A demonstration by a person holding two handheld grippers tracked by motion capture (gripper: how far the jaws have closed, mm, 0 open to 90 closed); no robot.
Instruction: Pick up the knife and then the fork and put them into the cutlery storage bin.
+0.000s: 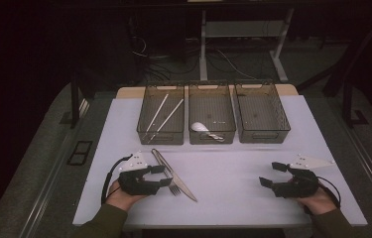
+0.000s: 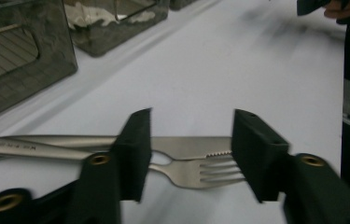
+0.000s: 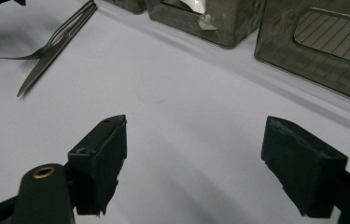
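Observation:
A steel fork (image 1: 174, 189) and a steel knife (image 1: 186, 190) lie side by side on the white table, near its front left. My left gripper (image 1: 164, 175) is right over them. In the left gripper view its jaws (image 2: 191, 149) stand partly apart, astride the fork's head (image 2: 200, 171) and the knife's blade (image 2: 186, 145), with a gap at each pad. My right gripper (image 1: 269, 174) hovers at the front right, open, with bare table between its jaws (image 3: 193, 154). From there the fork (image 3: 46, 46) and the knife (image 3: 42, 70) show far off.
Three dark wire bins stand in a row at the back. The left bin (image 1: 160, 136) holds two white sticks (image 1: 166, 116), the middle bin (image 1: 212, 135) a white spoon (image 1: 201, 127). The right bin (image 1: 263, 135) stands beside it. The table's front edge is near both hands.

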